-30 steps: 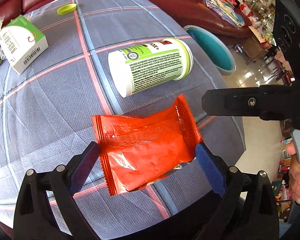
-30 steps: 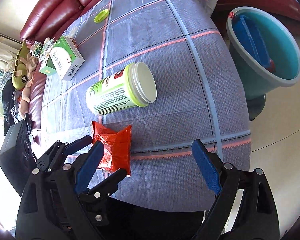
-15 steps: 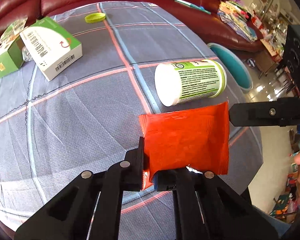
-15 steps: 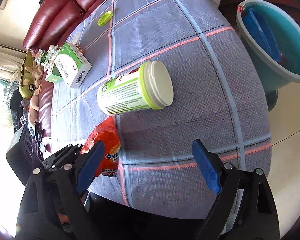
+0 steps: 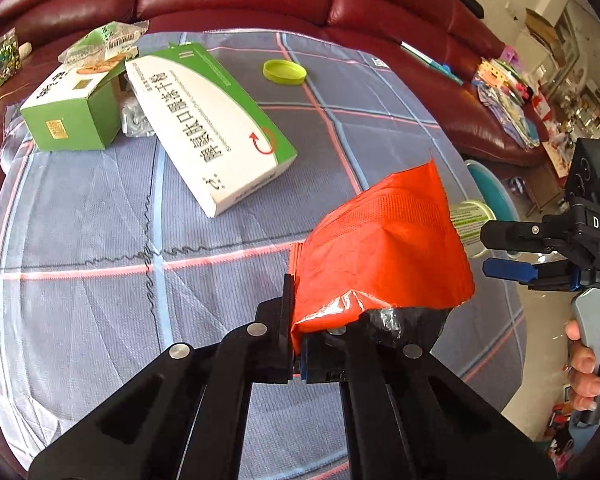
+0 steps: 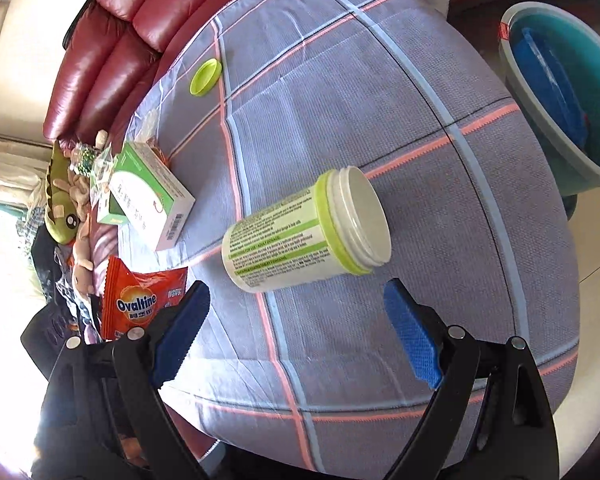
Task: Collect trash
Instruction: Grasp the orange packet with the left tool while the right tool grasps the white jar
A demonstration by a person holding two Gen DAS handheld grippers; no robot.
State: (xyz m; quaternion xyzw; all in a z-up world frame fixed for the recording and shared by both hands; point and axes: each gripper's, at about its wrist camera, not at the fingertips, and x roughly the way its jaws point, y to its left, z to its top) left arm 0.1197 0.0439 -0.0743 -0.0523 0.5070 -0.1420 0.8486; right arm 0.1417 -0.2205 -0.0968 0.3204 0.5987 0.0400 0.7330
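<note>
While the left gripper [image 5: 296, 344] pinches one orange wrapper [image 5: 384, 252], the right gripper [image 6: 296, 332] gapes above one jar [image 6: 300, 236].

Bucket [image 6: 572, 92] cut off at edge

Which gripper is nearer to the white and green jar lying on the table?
Right. The right gripper hangs open just before the jar; the left gripper, holding the orange packet, is farther aside.

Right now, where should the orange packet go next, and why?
Probably over to the bucket. The left gripper is shut on the packet, lifted off the table, and the bucket stands open beside the table.
</note>
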